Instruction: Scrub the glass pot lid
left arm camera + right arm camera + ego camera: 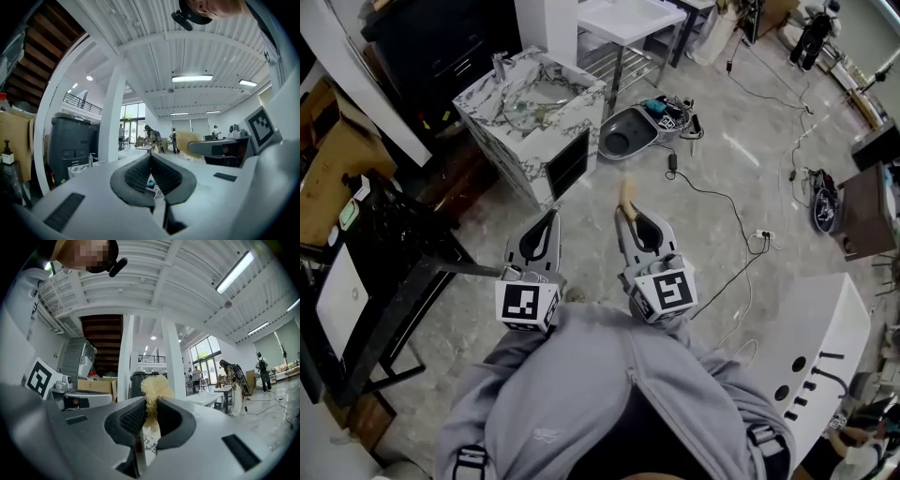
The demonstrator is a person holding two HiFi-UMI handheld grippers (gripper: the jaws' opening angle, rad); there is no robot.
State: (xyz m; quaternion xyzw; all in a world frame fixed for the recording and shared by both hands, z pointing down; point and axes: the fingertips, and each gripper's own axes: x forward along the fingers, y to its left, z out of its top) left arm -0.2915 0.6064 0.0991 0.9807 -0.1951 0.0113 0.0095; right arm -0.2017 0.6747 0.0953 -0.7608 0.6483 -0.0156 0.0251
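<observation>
Head view: L gripper (549, 217) pressed together w/ nothing in it, R gripper (630, 216) pinching a straw-coloured scrubber (625, 193), both held level over the floor, well apart from the marble sink (511, 150), where the glass lid (530, 101) seems to lie in the basin.

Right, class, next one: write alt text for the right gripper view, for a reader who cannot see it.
The right hand-held gripper, seen along its own dark ribbed jaws, is shut on a pale yellow fibrous scrubber that sticks out past them. Beyond it stand a white column, a dark bin and people further off.
</observation>
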